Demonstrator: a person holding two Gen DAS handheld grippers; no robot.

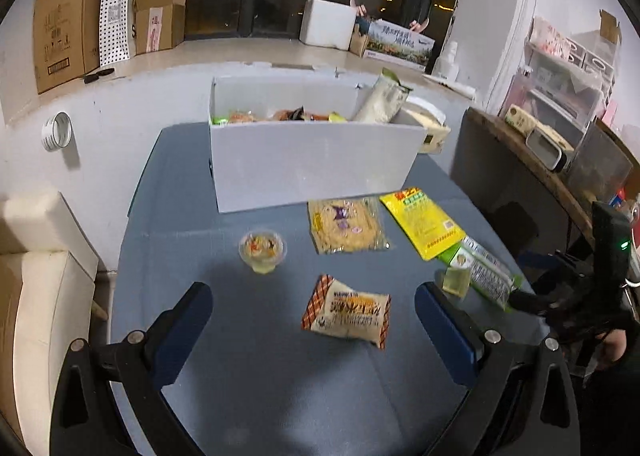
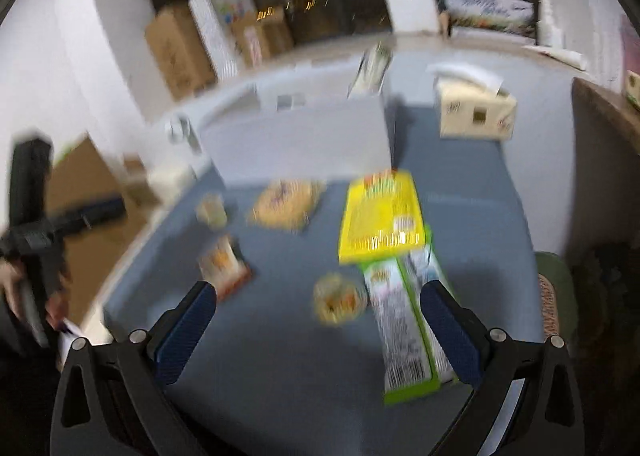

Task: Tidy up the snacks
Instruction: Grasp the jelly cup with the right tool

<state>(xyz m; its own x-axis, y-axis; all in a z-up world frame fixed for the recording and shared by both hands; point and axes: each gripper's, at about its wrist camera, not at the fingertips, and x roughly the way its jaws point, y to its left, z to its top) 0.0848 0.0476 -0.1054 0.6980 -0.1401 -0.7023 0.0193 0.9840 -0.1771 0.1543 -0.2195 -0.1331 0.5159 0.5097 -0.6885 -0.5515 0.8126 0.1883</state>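
Both grippers are hovering over the blue worktop (image 1: pixel 256 396), jaws apart and holding nothing. The left gripper (image 1: pixel 314 316) is facing an orange-checked snack packet (image 1: pixel 347 312); the right gripper (image 2: pixel 318 312) is hanging above a jelly cup (image 2: pixel 338 302), just beside a green packet (image 2: pixel 404 336).

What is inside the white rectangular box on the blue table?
In the white rectangular box, several snack packets show above the front wall, and a tall pale bag stands out. Lower contents are hidden.

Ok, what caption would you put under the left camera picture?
Open left gripper above a plaid snack packet, white box of snacks behind.
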